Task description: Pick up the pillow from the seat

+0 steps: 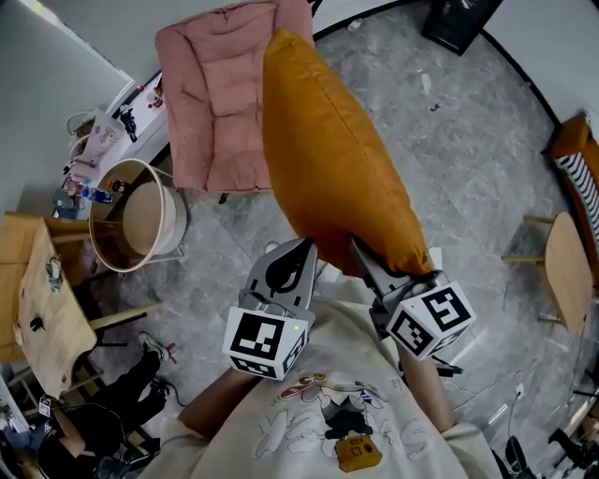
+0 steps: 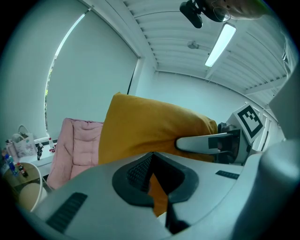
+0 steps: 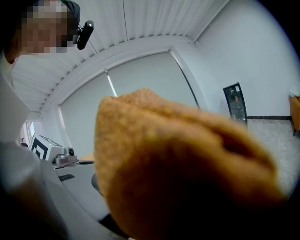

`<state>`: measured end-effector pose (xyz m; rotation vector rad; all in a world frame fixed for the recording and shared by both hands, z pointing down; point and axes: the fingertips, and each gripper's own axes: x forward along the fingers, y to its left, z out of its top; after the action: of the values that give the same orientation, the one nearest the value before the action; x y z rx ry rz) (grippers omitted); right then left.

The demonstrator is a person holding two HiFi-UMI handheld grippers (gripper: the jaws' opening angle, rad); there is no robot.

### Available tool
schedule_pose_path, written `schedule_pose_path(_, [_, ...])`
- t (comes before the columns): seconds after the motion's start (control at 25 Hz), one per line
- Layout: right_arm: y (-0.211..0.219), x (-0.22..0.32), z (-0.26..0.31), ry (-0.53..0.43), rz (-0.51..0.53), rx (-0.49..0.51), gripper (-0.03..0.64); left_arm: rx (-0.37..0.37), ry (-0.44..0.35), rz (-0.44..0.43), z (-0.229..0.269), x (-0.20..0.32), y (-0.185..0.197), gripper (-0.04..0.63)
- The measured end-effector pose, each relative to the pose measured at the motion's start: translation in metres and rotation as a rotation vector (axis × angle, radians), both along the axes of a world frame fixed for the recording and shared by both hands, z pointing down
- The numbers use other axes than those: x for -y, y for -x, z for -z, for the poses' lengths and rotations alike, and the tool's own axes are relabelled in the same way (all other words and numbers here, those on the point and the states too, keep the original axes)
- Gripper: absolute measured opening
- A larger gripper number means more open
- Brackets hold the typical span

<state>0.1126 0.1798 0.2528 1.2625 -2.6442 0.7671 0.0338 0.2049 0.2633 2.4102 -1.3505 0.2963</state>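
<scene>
An orange pillow (image 1: pixel 328 159) hangs upright in the air above the marble floor, in front of the pink padded seat (image 1: pixel 229 94). My left gripper (image 1: pixel 301 251) is at the pillow's bottom edge and is shut on a fold of its fabric. In the left gripper view a strip of orange cloth (image 2: pixel 157 190) shows pinched between the jaws. My right gripper (image 1: pixel 367 257) is shut on the same bottom edge, a little to the right. In the right gripper view the pillow (image 3: pixel 178 173) fills most of the picture and hides the jaws. The pink seat (image 2: pixel 75 145) stands bare behind it.
A round beige basket (image 1: pixel 140 215) stands left of the seat, beside a low shelf (image 1: pixel 103 140) with small items. A wooden table (image 1: pixel 42 309) is at the far left. A wooden chair (image 1: pixel 571 271) is at the right edge, and a black box (image 1: pixel 463 23) is at the top.
</scene>
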Motion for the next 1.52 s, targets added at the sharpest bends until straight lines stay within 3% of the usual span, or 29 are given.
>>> schedule_pose_path(0.36, [-0.009,0.014,-0.003,0.016,-0.005,0.024,0.199,-0.002,0.012,-0.021,-0.004,0.009,-0.019,0.005])
schedule_pose_path(1.0, [-0.008,0.019,-0.001,0.017,-0.014,0.002,0.201,-0.008,0.005,-0.023,0.001,0.018,-0.015,0.006])
schedule_pose_path(1.52, [-0.026,0.007,-0.001,0.002,-0.023,0.018,0.201,0.005,0.002,-0.034,-0.003,0.005,-0.032,0.006])
